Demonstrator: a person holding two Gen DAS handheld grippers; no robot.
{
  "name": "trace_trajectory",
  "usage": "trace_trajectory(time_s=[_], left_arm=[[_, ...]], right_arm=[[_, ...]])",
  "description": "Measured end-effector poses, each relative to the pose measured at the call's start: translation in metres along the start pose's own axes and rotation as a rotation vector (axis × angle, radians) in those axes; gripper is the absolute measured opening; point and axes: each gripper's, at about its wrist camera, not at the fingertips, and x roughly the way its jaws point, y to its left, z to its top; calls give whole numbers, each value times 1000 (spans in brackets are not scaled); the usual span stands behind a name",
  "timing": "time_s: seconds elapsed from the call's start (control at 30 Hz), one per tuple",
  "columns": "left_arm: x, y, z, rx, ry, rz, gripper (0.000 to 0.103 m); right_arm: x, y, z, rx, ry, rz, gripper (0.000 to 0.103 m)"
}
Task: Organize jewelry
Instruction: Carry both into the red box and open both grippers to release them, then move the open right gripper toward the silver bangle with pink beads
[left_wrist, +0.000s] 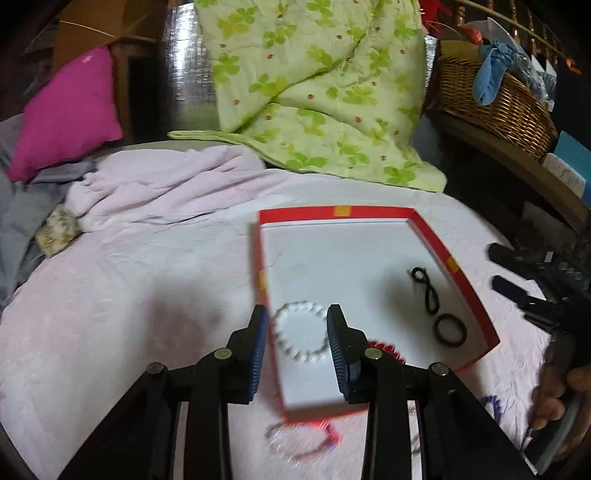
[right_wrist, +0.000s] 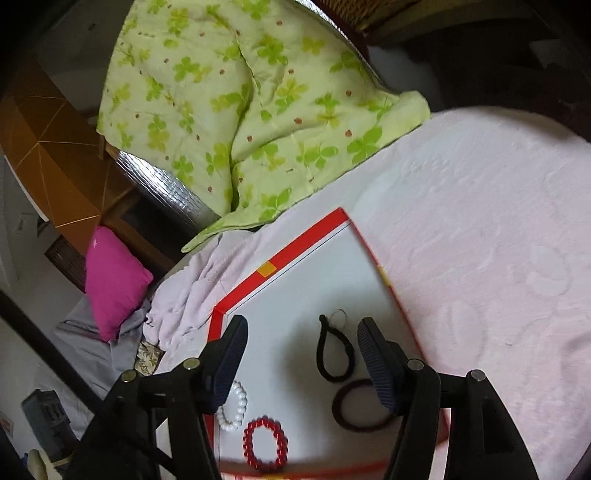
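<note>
A red-rimmed tray (left_wrist: 448, 254) with a white floor lies on the pink bedspread. In it are a white bead bracelet (left_wrist: 301, 332), a red bead bracelet (right_wrist: 265, 448), a black hair tie (left_wrist: 426, 290) and a dark brown ring band (left_wrist: 449, 329). My left gripper (left_wrist: 297, 330) is open, its fingers on either side of the white bracelet and above it. A pale bead bracelet with a red part (left_wrist: 301, 439) lies blurred on the bedspread in front of the tray. My right gripper (right_wrist: 301, 354) is open and empty above the black hair tie (right_wrist: 332, 350) and the brown band (right_wrist: 356, 408).
A green floral quilt (left_wrist: 314, 85) is piled behind the tray. A magenta pillow (left_wrist: 68, 110) lies at the far left. A wicker basket (left_wrist: 495, 99) stands on a shelf at the right. The right gripper and hand (left_wrist: 554, 295) show at the right edge.
</note>
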Motion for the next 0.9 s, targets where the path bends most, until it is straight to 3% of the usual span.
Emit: trace_trajectory(time_s=[0.03, 0.1, 0.27, 0.53, 0.7, 0.9], left_arm=[[-6, 3, -4, -7, 1, 14, 49], [-22, 7, -15, -13, -19, 39, 54], [-45, 14, -50, 6, 5, 84, 56], [-64, 22, -117, -22, 128, 91, 56], [-64, 13, -128, 33, 142, 84, 56], [-47, 9, -120, 52, 161, 76, 56]], right_arm=[[-8, 0, -1, 0, 4, -1, 66], [-24, -2, -5, -2, 3, -7, 66], [-71, -8, -24, -29, 7, -24, 66], [-121, -34, -73, 37, 74, -30, 66], [-132, -47, -97, 43, 145, -64, 66], [-119, -57, -98, 55, 212, -99, 66]])
